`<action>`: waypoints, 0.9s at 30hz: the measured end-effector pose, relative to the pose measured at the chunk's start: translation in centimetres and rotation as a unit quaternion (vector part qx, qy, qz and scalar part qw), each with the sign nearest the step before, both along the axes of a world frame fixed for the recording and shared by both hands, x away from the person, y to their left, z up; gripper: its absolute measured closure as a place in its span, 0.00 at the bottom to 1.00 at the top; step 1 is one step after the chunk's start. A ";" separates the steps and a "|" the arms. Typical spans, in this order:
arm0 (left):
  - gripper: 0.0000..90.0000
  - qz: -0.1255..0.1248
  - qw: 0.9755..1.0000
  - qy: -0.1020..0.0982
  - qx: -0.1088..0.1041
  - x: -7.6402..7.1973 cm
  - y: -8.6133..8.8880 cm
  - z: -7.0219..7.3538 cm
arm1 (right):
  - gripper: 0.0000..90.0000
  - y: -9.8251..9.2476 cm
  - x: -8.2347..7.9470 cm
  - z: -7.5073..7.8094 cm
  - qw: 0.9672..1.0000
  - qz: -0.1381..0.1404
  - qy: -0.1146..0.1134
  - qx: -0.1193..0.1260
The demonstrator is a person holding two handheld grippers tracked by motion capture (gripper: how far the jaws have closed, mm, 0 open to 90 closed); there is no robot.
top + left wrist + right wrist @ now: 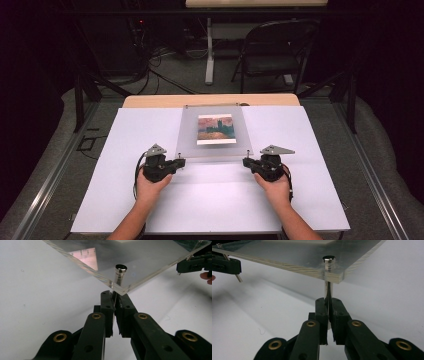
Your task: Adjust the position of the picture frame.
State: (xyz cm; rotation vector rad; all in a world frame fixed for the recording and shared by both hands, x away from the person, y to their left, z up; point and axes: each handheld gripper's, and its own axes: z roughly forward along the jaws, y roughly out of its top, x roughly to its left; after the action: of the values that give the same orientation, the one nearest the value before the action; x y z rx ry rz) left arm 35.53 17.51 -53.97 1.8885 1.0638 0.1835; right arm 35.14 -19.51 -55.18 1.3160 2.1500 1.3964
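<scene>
Nearest the camera in the high view, two forearms enter from 6 o'clock, each hand wrapped round a gripper. The left gripper (pixel 181 161) sits at about 7 o'clock of the clear acrylic frame (pixel 214 131); the right gripper (pixel 246 161) at about 5 o'clock.

The frame lies mid-worktop, on the white sheet (pixel 125 150) covering the worktop, with a small painting print (pixel 216 129) sandwiched in its centre. A wooden edge of the worktop (pixel 150 101) shows at 12 o'clock, and a folding chair (pixel 272 47) stands well behind it.

In the left gripper view the fingers (pixel 108 307) are clenched on the thin pin below the near-left metal standoff (pixel 120 272), right under the panel corner. In the right gripper view the fingers (pixel 322 311) are likewise clamped on the shaft of the near-right standoff (pixel 328 261), which drops down through the panel.

The near edge looks raised off the sheet, with shadow beneath. Judgement: both near corners are gripped by the standoffs so the slick acrylic is not pinched directly, probably to lift or tilt the frame evenly. The far edge seems lower; whether it touches the sheet cannot be told.
</scene>
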 end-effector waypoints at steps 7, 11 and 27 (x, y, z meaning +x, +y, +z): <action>0.94 0.005 1.000 0.002 0.001 -0.3 0.4 -0.2 | 0.95 0.5 -0.4 0.1 1.000 0.012 0.002 -0.011; 0.94 0.000 1.000 0.005 0.009 -0.4 0.4 -0.3 | 0.95 0.5 -0.5 -0.1 1.000 0.012 0.003 -0.013; 0.93 -0.001 0.999 0.024 0.026 -0.3 0.1 -1.2 | 0.92 0.4 -0.4 -1.1 0.999 0.013 0.031 -0.015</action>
State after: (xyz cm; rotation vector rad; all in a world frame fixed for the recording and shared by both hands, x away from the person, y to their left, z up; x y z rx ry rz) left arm 35.24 17.59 -55.21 1.9497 1.0987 0.1678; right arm 34.77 -19.10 -56.25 1.3425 2.2256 1.3454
